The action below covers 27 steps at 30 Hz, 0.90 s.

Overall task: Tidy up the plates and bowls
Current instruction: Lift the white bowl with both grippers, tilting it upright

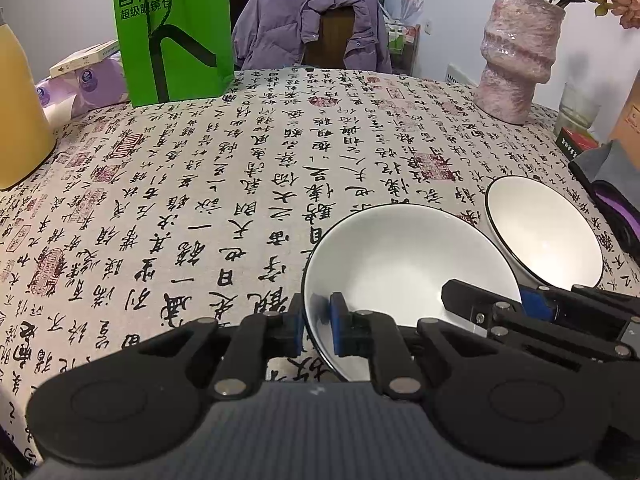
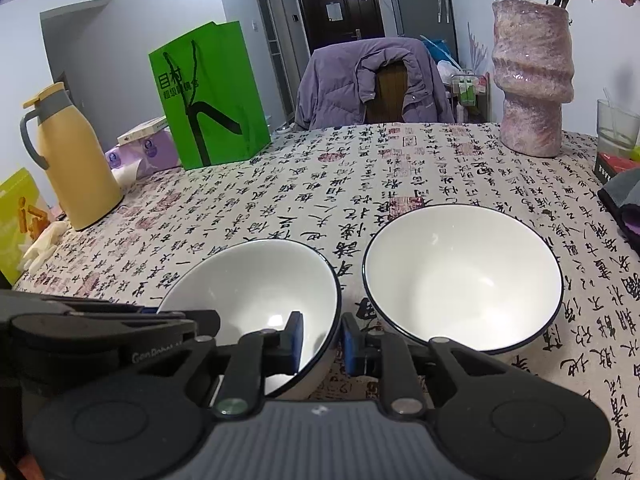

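Two white bowls with thin black rims stand side by side on the calligraphy tablecloth (image 1: 200, 184). My left gripper (image 1: 316, 328) is shut on the left rim of the nearer bowl (image 1: 400, 256), one blue pad inside and one outside. My right gripper (image 2: 322, 340) is clamped on the right rim of that same bowl (image 2: 256, 284), which sits tilted; it also shows in the left wrist view as the right gripper (image 1: 500, 304) across the bowl. The second bowl (image 2: 460, 272) rests free just to the right, seen too as the farther bowl (image 1: 544, 232).
A green paper bag (image 1: 176, 32), a yellow jug (image 2: 76, 160) and tissue packs (image 1: 92, 80) stand at the back left. A pink vase (image 1: 516, 60) and a glass (image 2: 616, 128) are back right. A dark cloth (image 2: 624, 200) lies at the right edge. A chair with a purple jacket (image 1: 312, 28) is behind.
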Available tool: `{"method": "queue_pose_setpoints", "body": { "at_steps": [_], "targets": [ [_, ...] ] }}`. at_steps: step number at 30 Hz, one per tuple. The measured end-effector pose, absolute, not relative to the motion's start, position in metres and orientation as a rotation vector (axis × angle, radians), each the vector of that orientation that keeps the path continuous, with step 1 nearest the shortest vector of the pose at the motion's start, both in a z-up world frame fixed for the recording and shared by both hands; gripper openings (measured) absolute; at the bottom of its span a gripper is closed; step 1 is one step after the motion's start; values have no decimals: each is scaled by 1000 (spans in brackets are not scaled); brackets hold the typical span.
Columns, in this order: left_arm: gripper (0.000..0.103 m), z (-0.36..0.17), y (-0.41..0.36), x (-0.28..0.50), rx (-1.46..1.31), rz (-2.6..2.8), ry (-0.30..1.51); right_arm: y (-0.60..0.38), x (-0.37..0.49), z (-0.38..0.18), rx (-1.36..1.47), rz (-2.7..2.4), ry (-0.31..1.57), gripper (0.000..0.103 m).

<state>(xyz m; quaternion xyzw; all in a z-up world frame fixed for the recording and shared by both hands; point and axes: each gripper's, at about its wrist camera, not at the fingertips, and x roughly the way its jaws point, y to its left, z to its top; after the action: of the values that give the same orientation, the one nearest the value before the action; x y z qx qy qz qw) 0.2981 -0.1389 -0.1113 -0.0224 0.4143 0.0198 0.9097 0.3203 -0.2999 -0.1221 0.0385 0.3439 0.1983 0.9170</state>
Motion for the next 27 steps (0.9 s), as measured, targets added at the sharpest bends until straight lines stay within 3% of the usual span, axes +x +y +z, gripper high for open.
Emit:
{"method": "queue_pose_setpoints", "body": {
  "at_steps": [27],
  "targets": [
    [14,-82,-128,263,38,77,739,-281,287,-97,64,453,629,19]
  ]
}}
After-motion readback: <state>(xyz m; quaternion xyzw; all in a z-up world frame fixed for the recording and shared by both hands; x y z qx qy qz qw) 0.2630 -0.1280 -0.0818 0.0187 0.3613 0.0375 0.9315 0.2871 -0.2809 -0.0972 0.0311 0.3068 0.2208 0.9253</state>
